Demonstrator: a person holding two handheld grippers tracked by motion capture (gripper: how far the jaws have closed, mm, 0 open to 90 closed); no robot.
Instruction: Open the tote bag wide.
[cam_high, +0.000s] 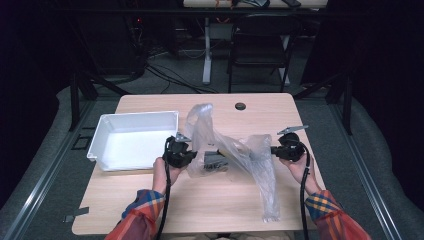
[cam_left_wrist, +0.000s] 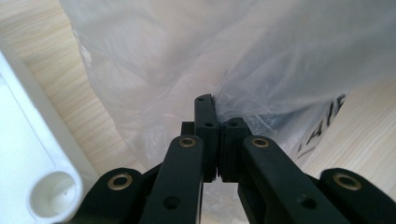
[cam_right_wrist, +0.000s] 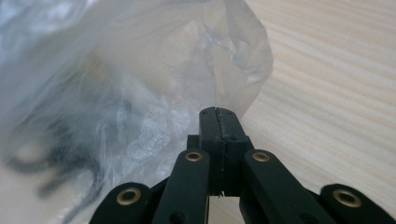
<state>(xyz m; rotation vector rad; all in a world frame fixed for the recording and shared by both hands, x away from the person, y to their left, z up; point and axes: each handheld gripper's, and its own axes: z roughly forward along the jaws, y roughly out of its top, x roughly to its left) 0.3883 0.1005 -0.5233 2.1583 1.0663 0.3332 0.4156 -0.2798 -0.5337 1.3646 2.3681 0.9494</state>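
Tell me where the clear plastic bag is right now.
In the high view the clear plastic bag lies mid-table, just right of the white tray, stretched between the left gripper and the right gripper, which each pinch an edge.

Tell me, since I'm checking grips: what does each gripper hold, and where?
Both pinch the clear plastic bag: the left gripper a fold at its left side, the right gripper its right edge.

The bag I hold is thin, clear, crinkled plastic film with a soft sheen. Beside the bag, the tray is smooth white plastic. Under the bag, the table is pale matt wood grain. My grippers' jaws are matt black plastic.
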